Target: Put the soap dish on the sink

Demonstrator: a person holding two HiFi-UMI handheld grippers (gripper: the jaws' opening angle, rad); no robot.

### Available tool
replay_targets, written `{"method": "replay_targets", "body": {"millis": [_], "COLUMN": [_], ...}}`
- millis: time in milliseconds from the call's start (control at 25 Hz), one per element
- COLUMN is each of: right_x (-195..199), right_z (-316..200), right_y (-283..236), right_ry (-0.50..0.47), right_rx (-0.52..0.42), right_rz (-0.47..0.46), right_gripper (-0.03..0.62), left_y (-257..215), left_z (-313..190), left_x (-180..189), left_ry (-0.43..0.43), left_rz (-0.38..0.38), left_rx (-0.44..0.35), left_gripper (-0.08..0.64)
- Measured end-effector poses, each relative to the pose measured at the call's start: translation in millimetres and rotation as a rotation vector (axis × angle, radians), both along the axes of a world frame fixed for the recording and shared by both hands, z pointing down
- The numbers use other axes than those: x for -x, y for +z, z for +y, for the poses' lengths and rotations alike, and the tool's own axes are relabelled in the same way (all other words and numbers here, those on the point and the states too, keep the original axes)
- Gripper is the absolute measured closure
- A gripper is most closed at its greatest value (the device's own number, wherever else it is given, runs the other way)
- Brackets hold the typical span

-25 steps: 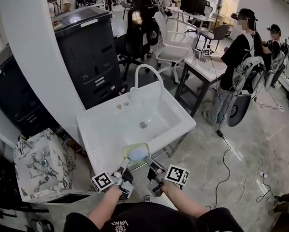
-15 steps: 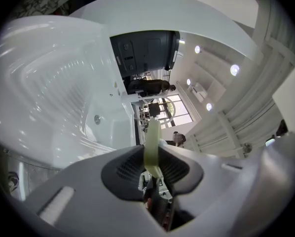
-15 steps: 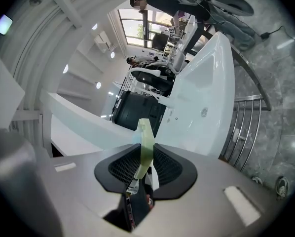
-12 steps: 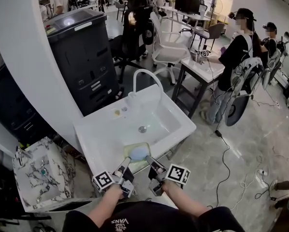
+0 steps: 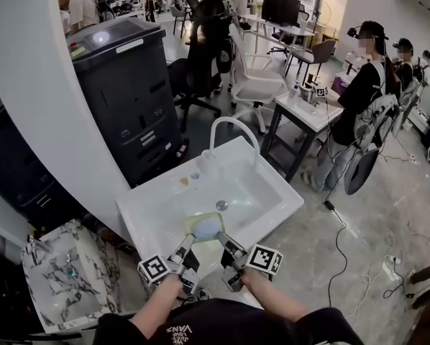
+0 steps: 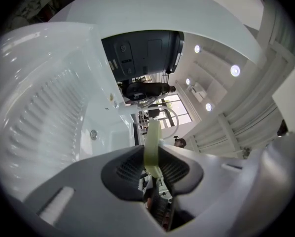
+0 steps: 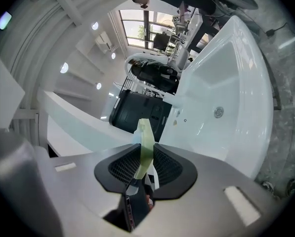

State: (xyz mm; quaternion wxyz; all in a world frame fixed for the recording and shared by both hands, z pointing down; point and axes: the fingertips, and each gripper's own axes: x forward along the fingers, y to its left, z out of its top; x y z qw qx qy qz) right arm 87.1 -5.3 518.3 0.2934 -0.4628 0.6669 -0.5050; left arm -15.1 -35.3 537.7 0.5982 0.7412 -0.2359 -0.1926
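Observation:
A pale green soap dish with a light blue soap in it hangs over the near rim of the white sink. My left gripper is shut on the dish's near left edge, and my right gripper is shut on its near right edge. In the left gripper view the dish's thin green rim stands pinched between the dark pads. The right gripper view shows the same rim clamped edge-on, with the sink basin beyond. A curved white tap rises at the sink's far side.
A large black printer stands behind the sink, beside a wide white pillar. A marbled box sits at the lower left. A small table and people are to the right, cables lie on the floor.
Both grippers and the dish have moved forward together over the sink's near rim. The grip on the dish is unchanged.

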Motion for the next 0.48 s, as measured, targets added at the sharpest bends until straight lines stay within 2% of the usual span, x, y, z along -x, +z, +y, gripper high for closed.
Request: {"method": "replay_targets", "body": {"millis": [480], "right_x": [22], "right_z": [-43], "right_y": [14], "right_ry": [0.042], "right_rx": [0.010], "right_rz": [0.018], "right_gripper": [0.514], "left_y": [16], "left_z": [-46], "left_x": [22], "left_ry": [0.027], "left_rz": [-0.006], "left_rx": [-0.005], "left_gripper": [0.430]}}
